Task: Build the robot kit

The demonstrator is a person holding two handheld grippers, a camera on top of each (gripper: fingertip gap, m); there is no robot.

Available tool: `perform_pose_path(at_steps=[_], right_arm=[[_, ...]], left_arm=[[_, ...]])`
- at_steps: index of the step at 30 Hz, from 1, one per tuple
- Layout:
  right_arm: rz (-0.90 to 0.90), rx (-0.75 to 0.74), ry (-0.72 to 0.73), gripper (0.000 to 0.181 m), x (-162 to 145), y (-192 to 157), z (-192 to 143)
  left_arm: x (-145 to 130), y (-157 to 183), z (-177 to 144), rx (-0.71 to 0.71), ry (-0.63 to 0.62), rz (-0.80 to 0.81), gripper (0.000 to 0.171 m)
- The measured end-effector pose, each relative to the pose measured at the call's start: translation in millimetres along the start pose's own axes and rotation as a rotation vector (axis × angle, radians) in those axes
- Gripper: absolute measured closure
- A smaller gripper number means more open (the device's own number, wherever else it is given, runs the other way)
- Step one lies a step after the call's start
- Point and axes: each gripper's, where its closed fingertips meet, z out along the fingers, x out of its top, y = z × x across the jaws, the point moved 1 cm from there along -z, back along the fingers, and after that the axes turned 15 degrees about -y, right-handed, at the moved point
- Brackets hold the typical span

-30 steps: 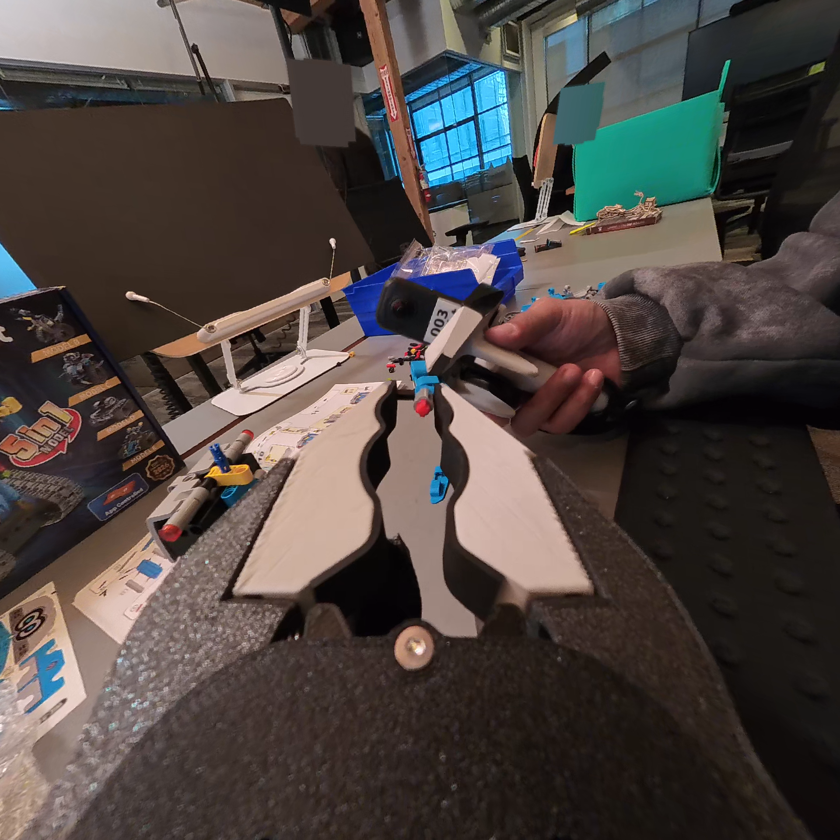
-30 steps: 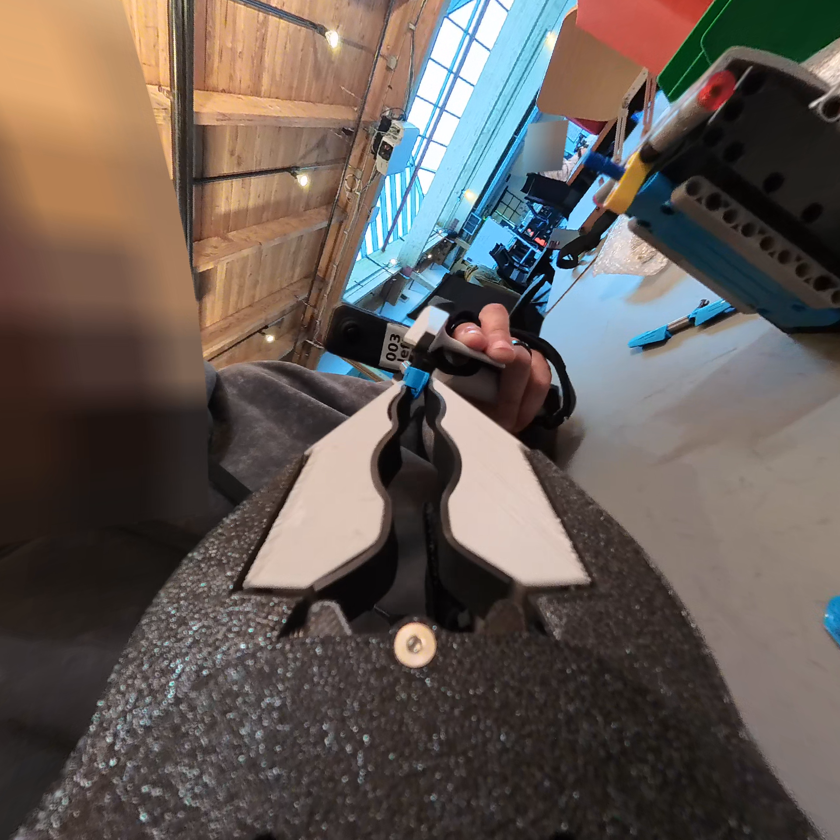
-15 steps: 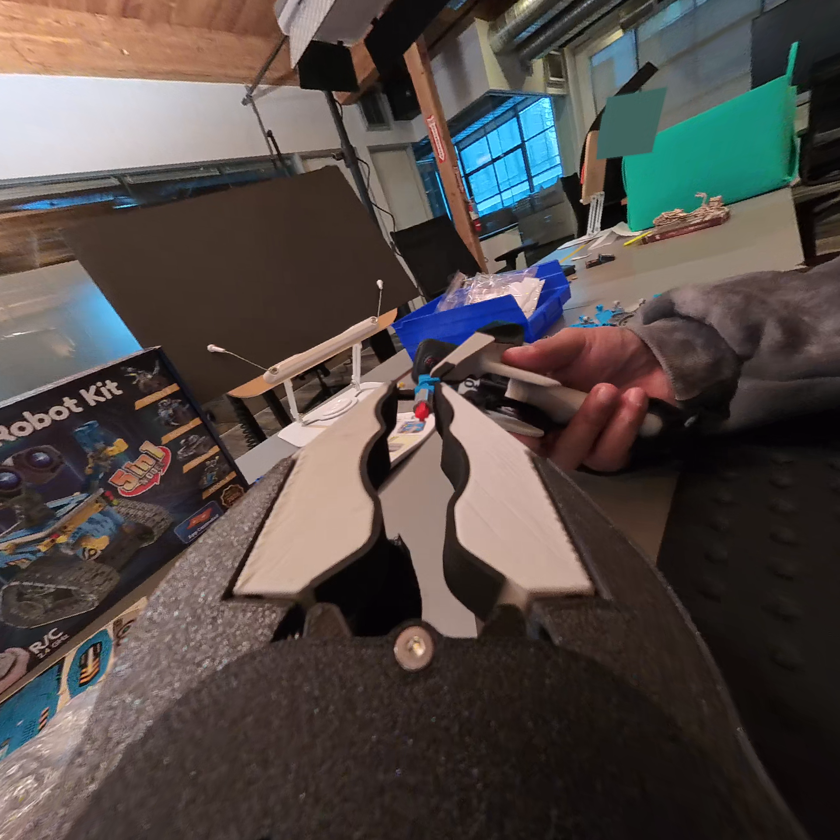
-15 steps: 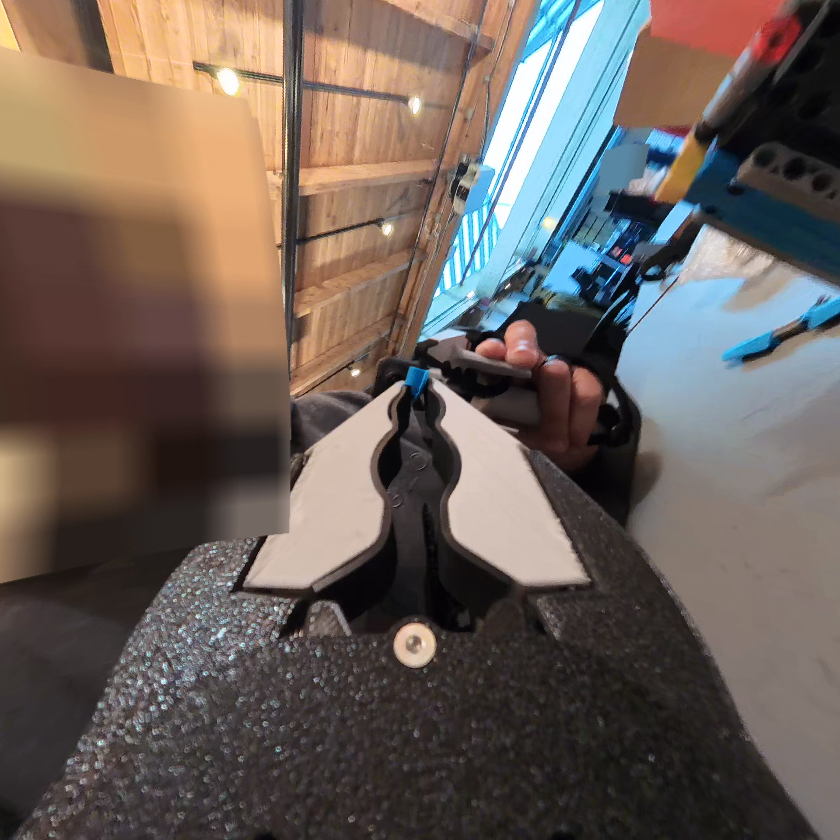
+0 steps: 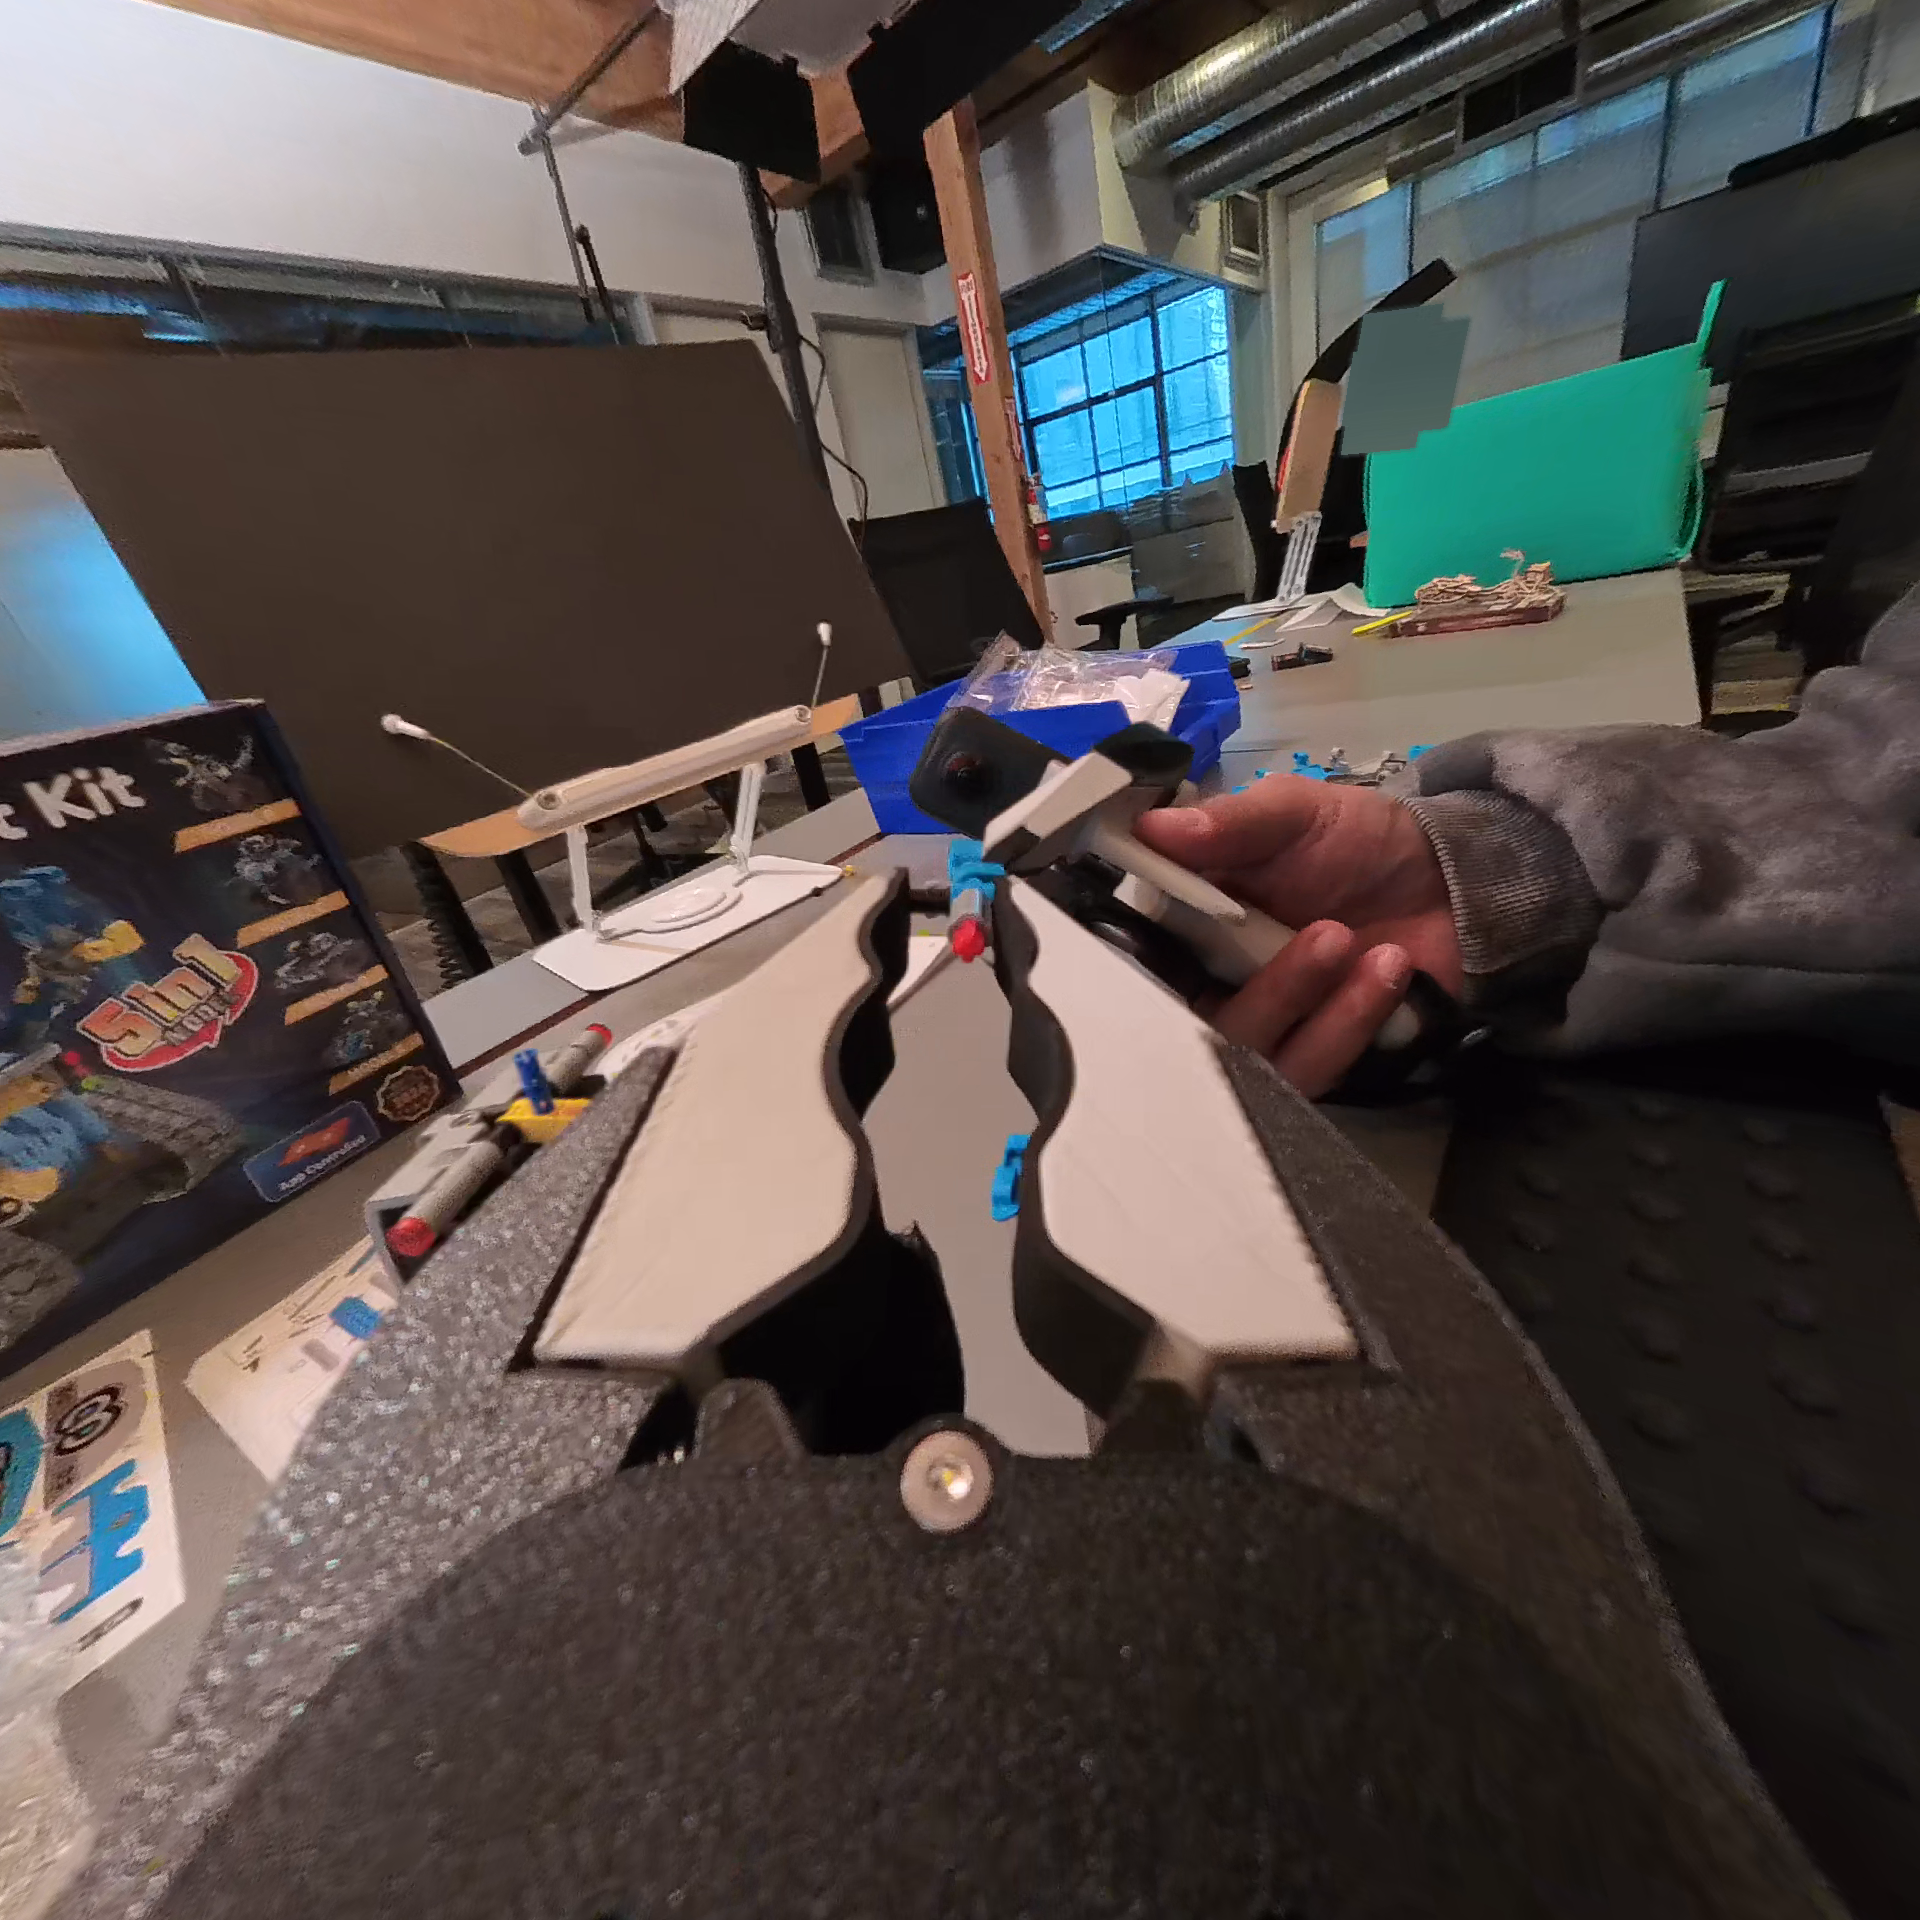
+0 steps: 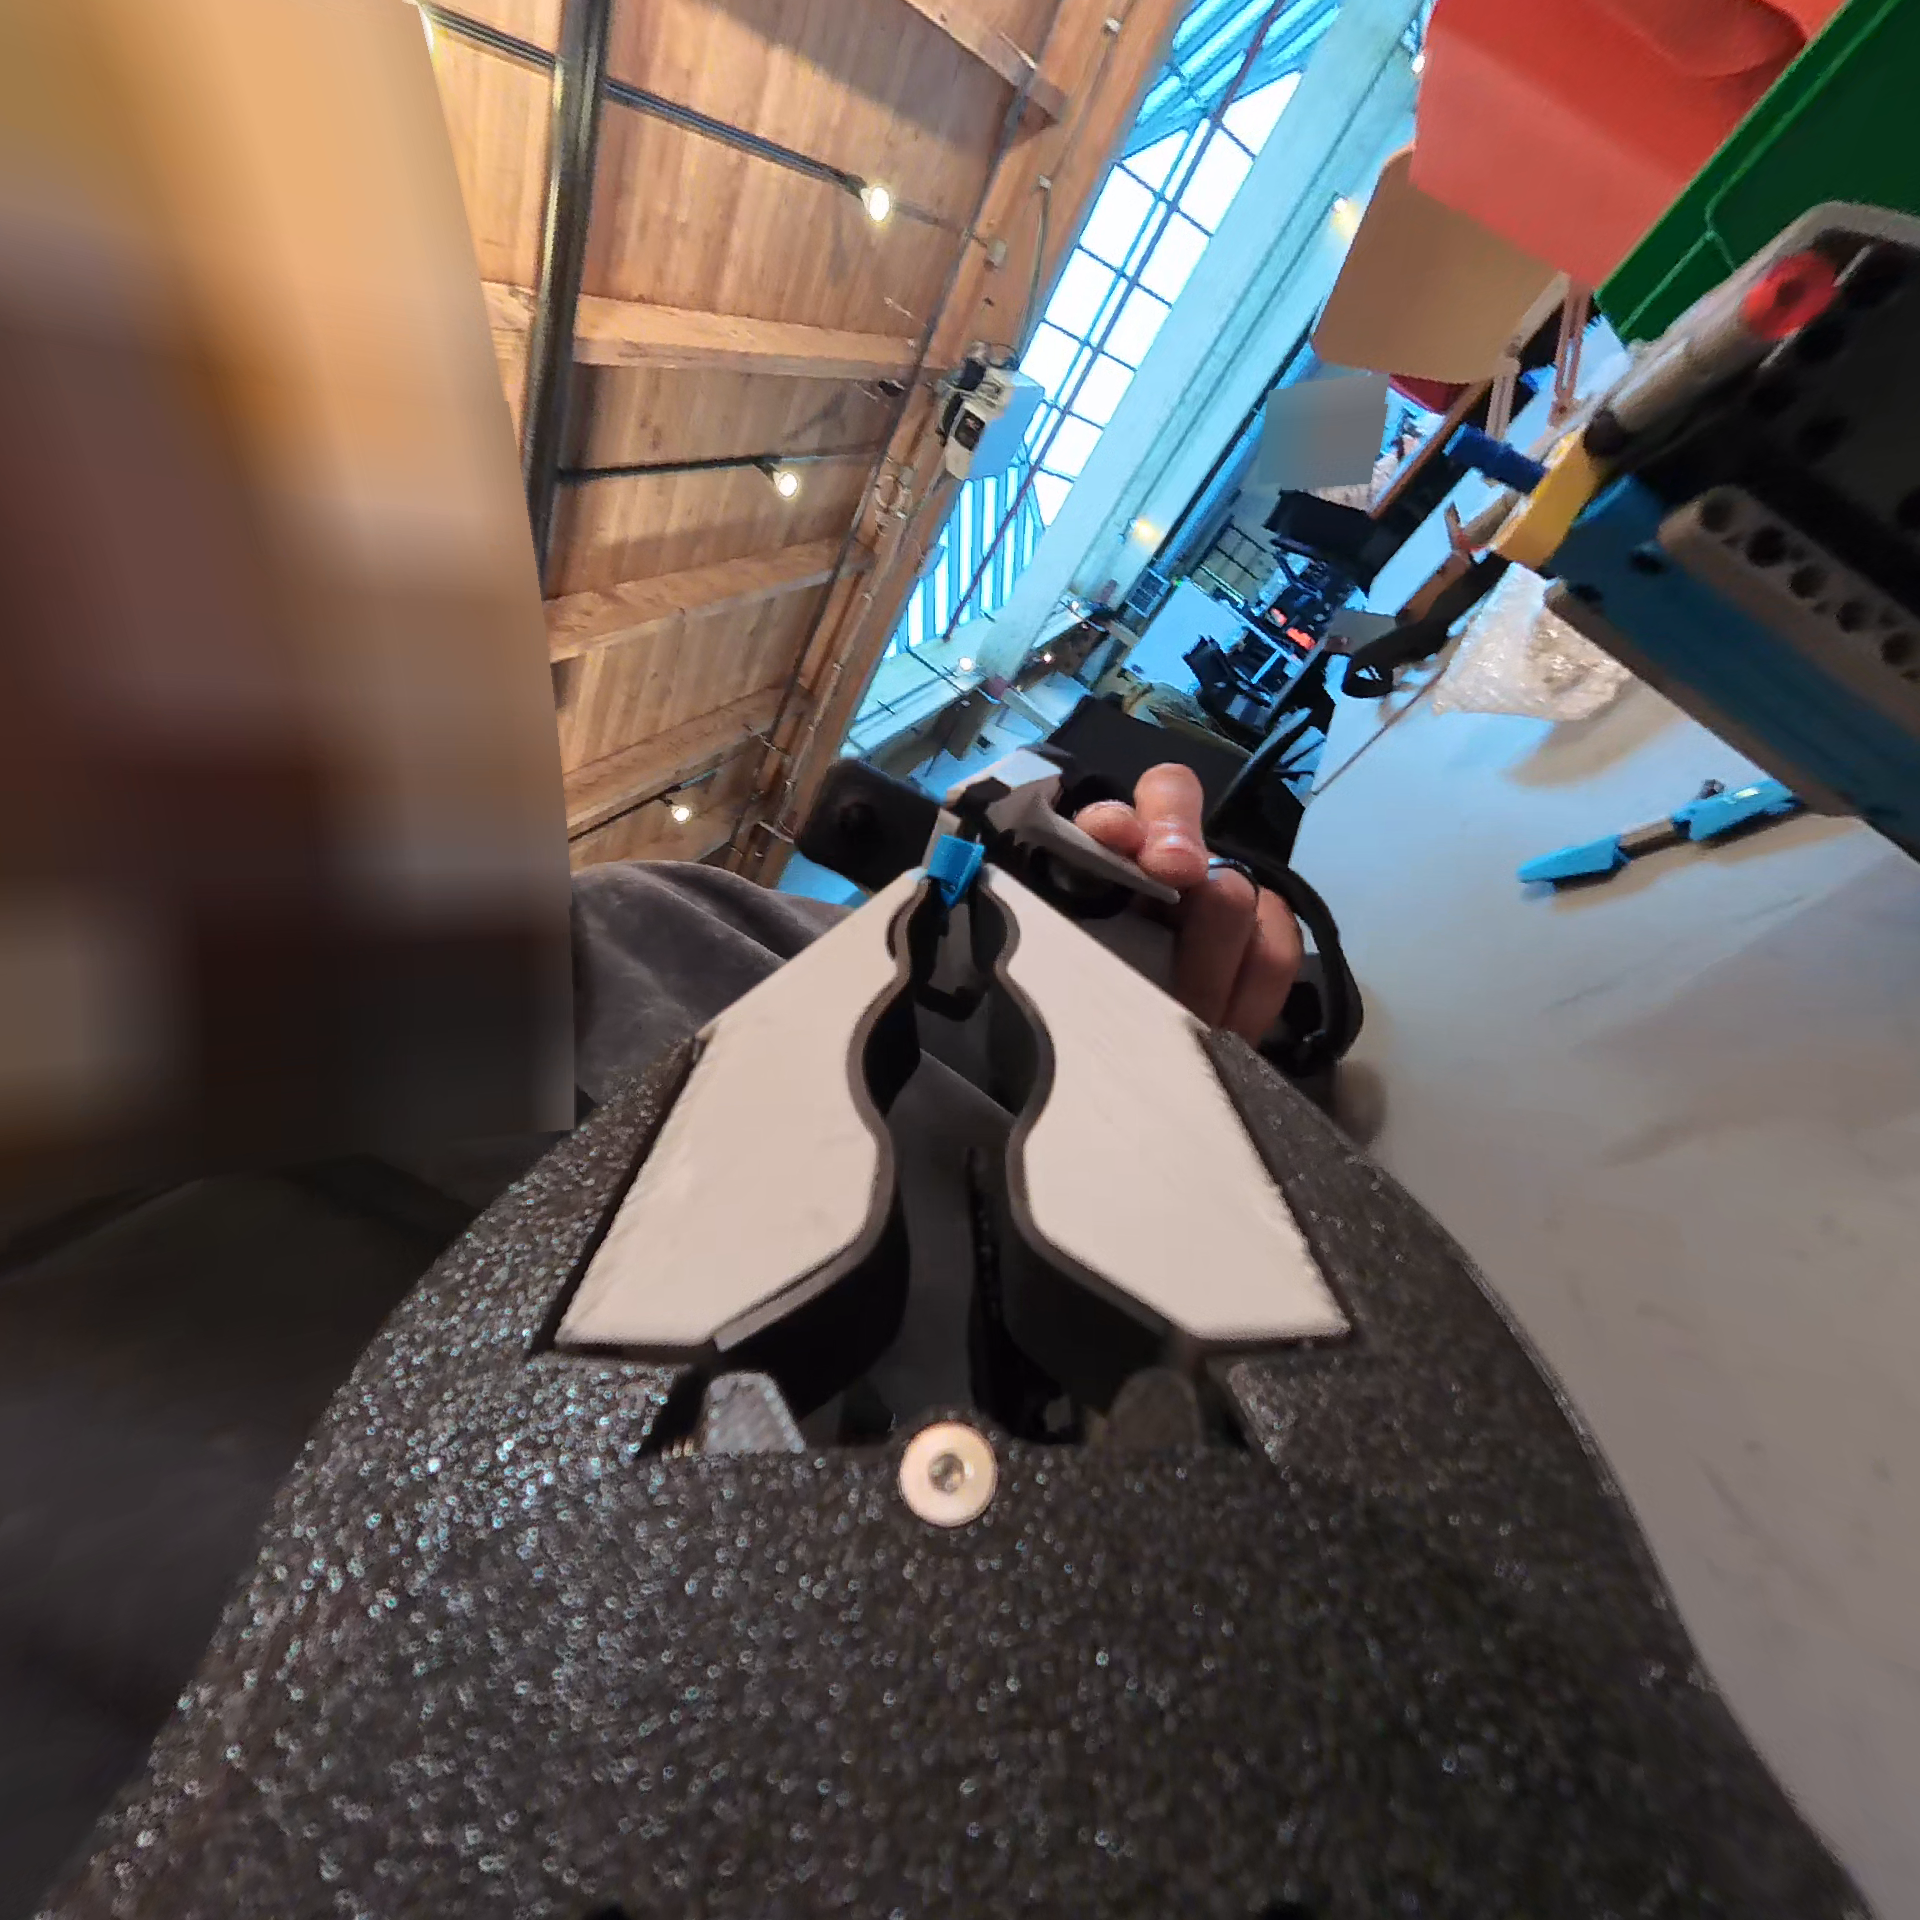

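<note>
A small blue connector on a grey pin with a red end (image 5: 966, 904) sits between the tips of my left gripper (image 5: 951, 899), whose jaws stand narrowly apart around it. My right gripper, held by a hand in a grey sleeve (image 5: 1299, 894), meets it from the far right and pinches the blue part. In the right wrist view the blue connector (image 6: 954, 862) is clamped at the tips of my right gripper (image 6: 951, 883). The left gripper and its hand (image 6: 1174, 862) show just beyond it. Both grippers are raised above the grey table (image 5: 935, 1247).
A robot kit box (image 5: 156, 987) stands at the left. A partly built grey, blue and yellow model (image 5: 478, 1153) lies beside it and shows in the right wrist view (image 6: 1766, 582). There is also a blue bin (image 5: 1039, 727), a white stand (image 5: 665, 790), a loose blue piece (image 5: 1006, 1174) and a black dotted mat (image 5: 1662, 1299). Both grippers' tips are close together, under 4 cm apart.
Both grippers stayed joined at the small piece. The left wrist view tilted upward, then came back down. The right wrist view swung, so the model slid out and back into view.
</note>
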Motion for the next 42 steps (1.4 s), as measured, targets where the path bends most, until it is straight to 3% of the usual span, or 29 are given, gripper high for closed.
perform_pose_path(at_steps=[9,13,19,21,22,24,25,32,37,42], right_arm=[[-0.012,-0.031,0.022,0.175,6,2,-4],[-0.006,-0.037,0.030,0.176,6,3,-6],[-0.073,-0.209,0.013,0.176,9,12,-23],[-0.137,-0.382,-0.075,0.176,3,23,-33],[-0.175,-0.559,-0.156,0.176,-4,39,-43],[-0.245,-0.896,-0.420,0.175,-29,71,-68],[-0.255,-0.963,-0.527,0.175,-41,79,-75],[-0.298,-1.184,-0.825,0.175,-67,90,-90],[-0.253,-1.281,-0.918,0.175,-72,85,-98],[-0.228,-1.282,-0.924,0.175,-72,83,-97]], left_arm=[[-3,-4,5,0.026,-0.024,-0.012,0.156],[-10,-2,9,-0.028,-0.068,-0.059,0.156],[-23,2,16,-0.007,-0.162,0.018,0.156],[-29,0,18,0.036,-0.200,0.073,0.156],[-34,-1,20,0.058,-0.232,0.112,0.156],[-45,-2,23,0.098,-0.302,0.181,0.156],[-54,0,26,0.091,-0.350,0.210,0.156],[-96,2,37,0.011,-0.575,0.147,0.156],[-98,-2,38,-0.007,-0.575,0.084,0.156],[-100,-1,40,-0.010,-0.582,0.087,0.156]])
